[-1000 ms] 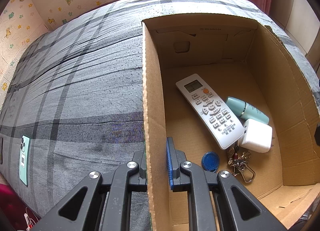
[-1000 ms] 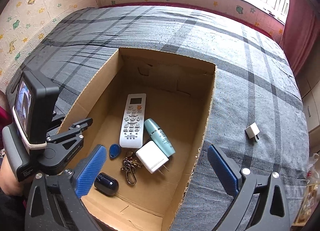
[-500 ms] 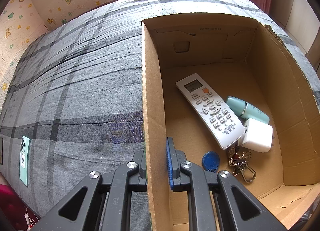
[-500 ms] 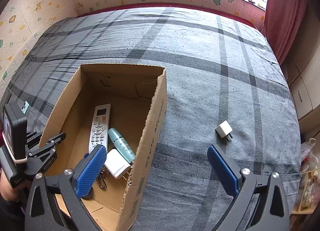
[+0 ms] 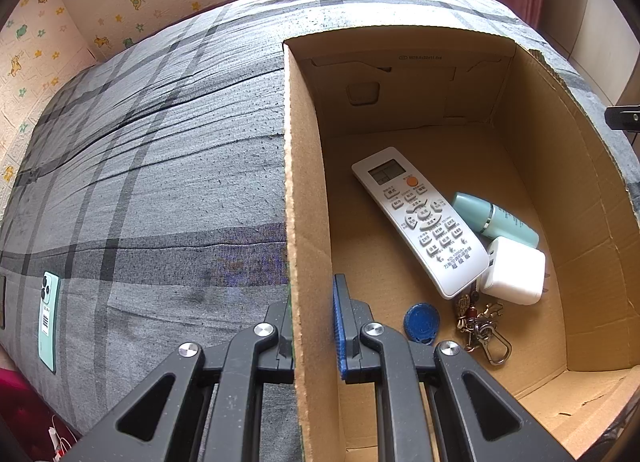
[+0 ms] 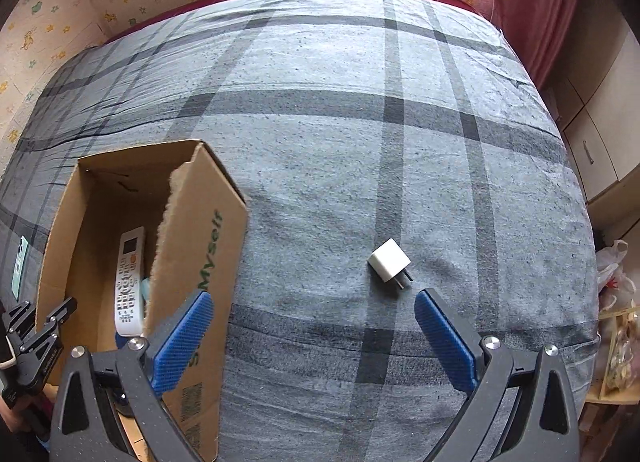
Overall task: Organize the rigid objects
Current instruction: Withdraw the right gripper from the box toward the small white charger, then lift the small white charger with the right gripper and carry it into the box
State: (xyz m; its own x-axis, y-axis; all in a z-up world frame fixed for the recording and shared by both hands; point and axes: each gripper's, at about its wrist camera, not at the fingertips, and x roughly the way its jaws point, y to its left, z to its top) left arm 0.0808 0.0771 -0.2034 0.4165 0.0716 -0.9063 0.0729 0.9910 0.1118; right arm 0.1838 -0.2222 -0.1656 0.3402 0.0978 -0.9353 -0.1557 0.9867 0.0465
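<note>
A cardboard box [image 5: 308, 190] sits on a bed covered in a grey plaid sheet [image 6: 340, 110]. The left gripper [image 5: 314, 326] is clamped on the box's left wall, one finger outside it and the blue-padded finger [image 5: 340, 326] inside, with the cardboard pinched between them.

Inside the box, on its floor, lie a white remote [image 5: 420, 218], a teal bottle [image 5: 496, 218] just right of it, and a white charger [image 5: 514, 270] touching the remote's near end. Nearer the camera are a blue key fob [image 5: 422, 322] and a bunch of metal keyring clips [image 5: 484, 330], side by side.

In the right wrist view, the right gripper [image 6: 314, 338] hangs above the sheet to the right of the box, its blue pads [image 6: 444, 338] spread wide apart with nothing between them. A small white plug [image 6: 390, 260], prongs pointing toward the near right, lies alone on the sheet just beyond the gap between the fingers, well apart from the box. The box's right wall, printed in green lettering, stands beside the left pad.

A mint-green phone [image 5: 48, 314] lies on the sheet at the bed's near left edge, well left of the box. Pale wallpaper [image 6: 48, 22] with small cartoon figures lines the far wall, and a red curtain [image 6: 532, 2] hangs at the far right.
</note>
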